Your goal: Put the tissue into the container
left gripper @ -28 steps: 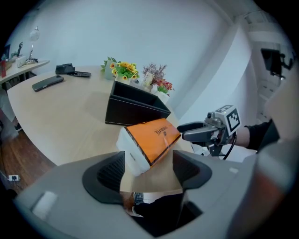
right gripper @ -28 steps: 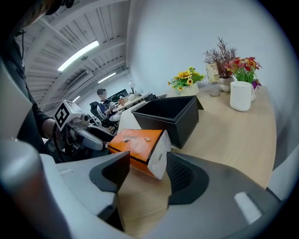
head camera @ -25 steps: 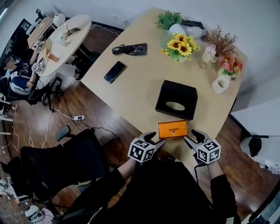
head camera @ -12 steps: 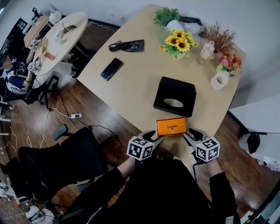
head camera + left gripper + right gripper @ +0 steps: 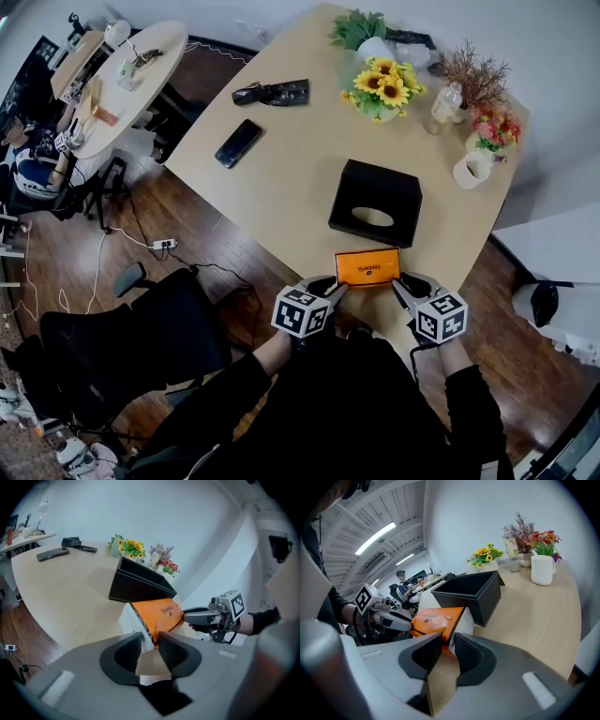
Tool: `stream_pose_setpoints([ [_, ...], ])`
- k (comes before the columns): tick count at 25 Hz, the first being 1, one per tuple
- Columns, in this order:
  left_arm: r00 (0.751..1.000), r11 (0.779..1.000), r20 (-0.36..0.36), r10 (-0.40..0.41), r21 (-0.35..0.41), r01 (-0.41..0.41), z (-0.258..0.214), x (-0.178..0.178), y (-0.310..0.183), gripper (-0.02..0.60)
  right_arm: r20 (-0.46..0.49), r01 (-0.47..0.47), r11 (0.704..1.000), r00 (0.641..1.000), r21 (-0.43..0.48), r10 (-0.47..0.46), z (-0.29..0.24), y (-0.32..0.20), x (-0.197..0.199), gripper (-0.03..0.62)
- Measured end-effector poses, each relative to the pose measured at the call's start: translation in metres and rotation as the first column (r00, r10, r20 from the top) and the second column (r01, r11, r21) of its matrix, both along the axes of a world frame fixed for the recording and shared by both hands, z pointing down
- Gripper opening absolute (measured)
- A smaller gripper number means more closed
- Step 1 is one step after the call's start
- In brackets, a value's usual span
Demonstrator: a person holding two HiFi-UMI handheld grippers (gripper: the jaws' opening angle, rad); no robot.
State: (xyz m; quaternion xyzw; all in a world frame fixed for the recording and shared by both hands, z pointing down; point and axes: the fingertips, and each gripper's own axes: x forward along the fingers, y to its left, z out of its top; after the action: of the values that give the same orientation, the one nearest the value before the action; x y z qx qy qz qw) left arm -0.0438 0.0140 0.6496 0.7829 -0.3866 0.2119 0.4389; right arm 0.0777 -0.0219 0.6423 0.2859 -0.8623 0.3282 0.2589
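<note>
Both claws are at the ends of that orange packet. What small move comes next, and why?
Probably lift the orange tissue pack slightly off the table once the grip is firm. The left claw and right claw are closing with a pack end between each one's jaws, and the black container stands just beyond.

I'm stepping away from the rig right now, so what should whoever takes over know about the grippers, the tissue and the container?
Left gripper: jaws closing on the left end of the orange tissue pack.
Right gripper: jaws closing on its right end.
Pack: at the table's near edge, just in front of the black container.
Done: both ends gripped.
Left: move the pack into the container.
</note>
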Motion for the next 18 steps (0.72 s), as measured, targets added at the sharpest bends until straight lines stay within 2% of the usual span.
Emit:
stream_pose_setpoints([
  [10, 0.999, 0.999, -0.004, 0.045, -0.007, -0.045, -0.002, -0.004, -0.006, 0.090, 0.025, -0.057, 0.998, 0.998, -0.039, 0.058, 0.001, 0.003, -0.001, 0.083],
  [18, 0.994, 0.994, 0.040, 0.102, 0.024, -0.103, -0.020, -0.010, 0.000, 0.080, 0.042, -0.084, 0.996, 0.996, -0.020, 0.085, -0.019, 0.019, -0.007, 0.069],
])
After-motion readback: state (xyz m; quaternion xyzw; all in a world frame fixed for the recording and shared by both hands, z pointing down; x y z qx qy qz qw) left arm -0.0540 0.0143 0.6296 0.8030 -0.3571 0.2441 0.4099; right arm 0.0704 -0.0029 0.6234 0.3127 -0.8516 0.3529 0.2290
